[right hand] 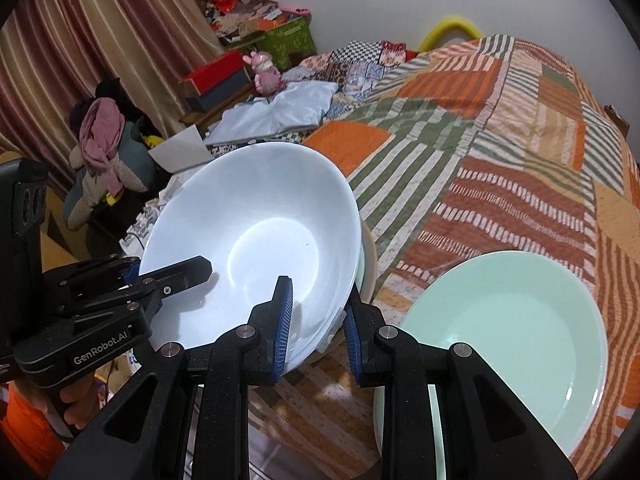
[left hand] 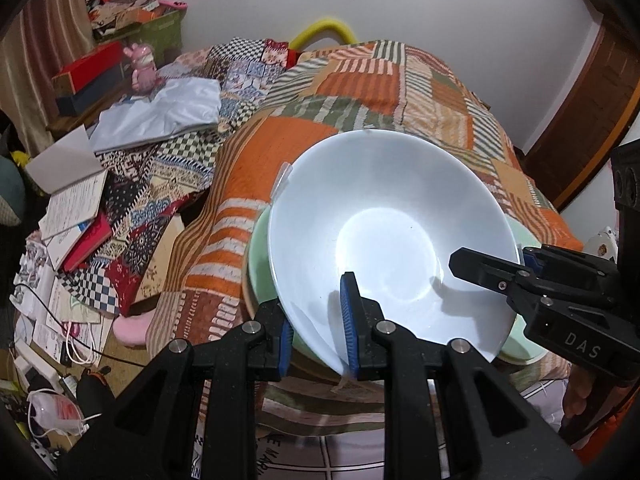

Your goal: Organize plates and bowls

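Observation:
A white bowl is held tilted above the quilted bed, over a pale green dish that shows under its rim. My left gripper is shut on the bowl's near rim, one finger inside and one outside. My right gripper is shut on the opposite rim of the same white bowl; it also shows in the left wrist view. A pale green plate lies on the quilt at lower right in the right wrist view.
The patchwork quilt covers the bed. A beige dish edge shows behind the bowl. Books and papers, cables and a white mouse clutter the left side. A pink toy, boxes and curtains stand beyond.

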`<action>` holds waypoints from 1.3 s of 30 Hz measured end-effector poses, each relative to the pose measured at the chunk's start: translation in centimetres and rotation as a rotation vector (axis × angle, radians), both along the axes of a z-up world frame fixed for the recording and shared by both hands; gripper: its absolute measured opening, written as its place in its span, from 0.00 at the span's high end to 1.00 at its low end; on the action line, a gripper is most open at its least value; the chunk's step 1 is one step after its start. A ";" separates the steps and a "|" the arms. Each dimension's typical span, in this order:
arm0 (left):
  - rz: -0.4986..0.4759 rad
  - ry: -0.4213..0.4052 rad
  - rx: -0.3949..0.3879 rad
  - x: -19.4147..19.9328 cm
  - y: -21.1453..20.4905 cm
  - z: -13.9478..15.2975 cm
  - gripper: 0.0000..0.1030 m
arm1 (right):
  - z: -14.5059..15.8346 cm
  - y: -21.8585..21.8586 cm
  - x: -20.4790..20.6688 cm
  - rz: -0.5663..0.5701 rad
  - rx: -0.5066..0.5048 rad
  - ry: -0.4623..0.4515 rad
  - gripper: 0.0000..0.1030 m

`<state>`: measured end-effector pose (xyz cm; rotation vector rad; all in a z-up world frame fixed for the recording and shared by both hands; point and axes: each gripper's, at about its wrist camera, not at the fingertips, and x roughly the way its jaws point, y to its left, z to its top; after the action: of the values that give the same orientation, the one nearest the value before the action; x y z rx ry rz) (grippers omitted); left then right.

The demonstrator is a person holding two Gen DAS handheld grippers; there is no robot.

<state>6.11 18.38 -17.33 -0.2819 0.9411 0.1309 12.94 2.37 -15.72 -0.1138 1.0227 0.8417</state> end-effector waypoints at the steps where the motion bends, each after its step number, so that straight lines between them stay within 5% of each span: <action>1: 0.004 0.004 -0.003 0.0 0.2 -0.3 0.80 | -0.1 0.2 0.0 0.003 -0.004 0.004 0.79; 39: 0.046 0.019 0.014 0.4 1.1 -0.6 0.80 | -1.0 -1.0 0.7 0.015 0.001 0.045 0.75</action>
<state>6.50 19.47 -17.89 -0.2898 0.9529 0.1829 13.66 1.42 -16.75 -0.1023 1.0643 0.8615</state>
